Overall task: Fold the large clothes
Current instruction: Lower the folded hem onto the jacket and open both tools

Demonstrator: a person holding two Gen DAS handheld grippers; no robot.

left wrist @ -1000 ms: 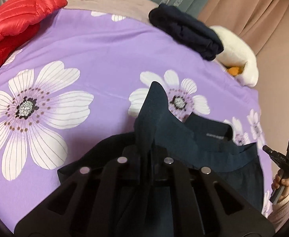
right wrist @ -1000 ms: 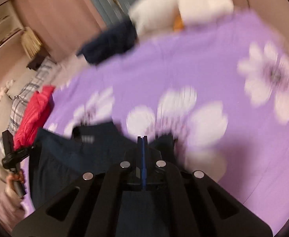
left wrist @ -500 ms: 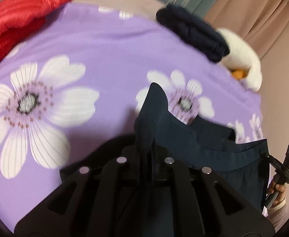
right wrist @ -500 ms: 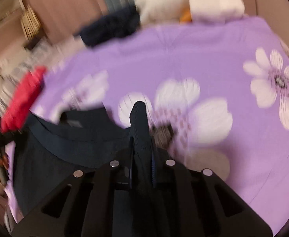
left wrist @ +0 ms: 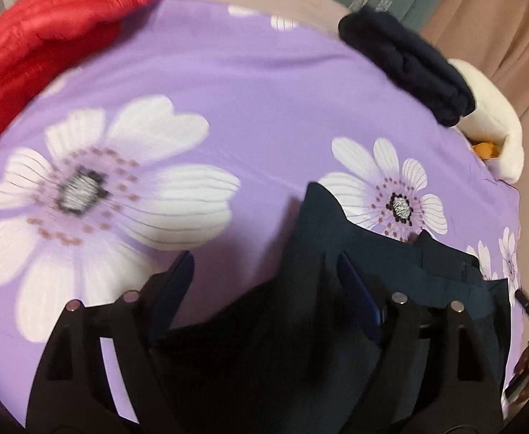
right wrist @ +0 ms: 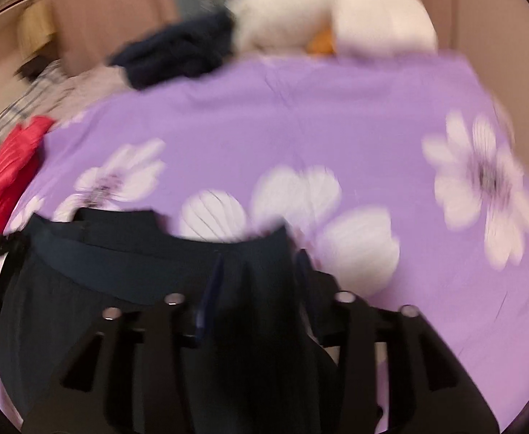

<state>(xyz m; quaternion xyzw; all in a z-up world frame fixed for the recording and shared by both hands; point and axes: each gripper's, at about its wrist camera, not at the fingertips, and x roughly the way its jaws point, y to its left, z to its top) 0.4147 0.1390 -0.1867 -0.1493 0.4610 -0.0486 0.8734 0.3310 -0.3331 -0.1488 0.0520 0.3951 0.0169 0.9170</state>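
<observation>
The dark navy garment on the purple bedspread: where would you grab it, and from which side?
Grip the dark navy garment by its thick band, near the two ends. Come from the near side, low, fingers straddling the edge: the band looks a flat, firmer strip along the far edge, while the rest lies loose on the purple bedspread.

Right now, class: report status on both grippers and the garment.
Left gripper open, right gripper open. Navy garment lying on purple sheet, cloth between both pairs of fingers. Nothing in the way.
</observation>
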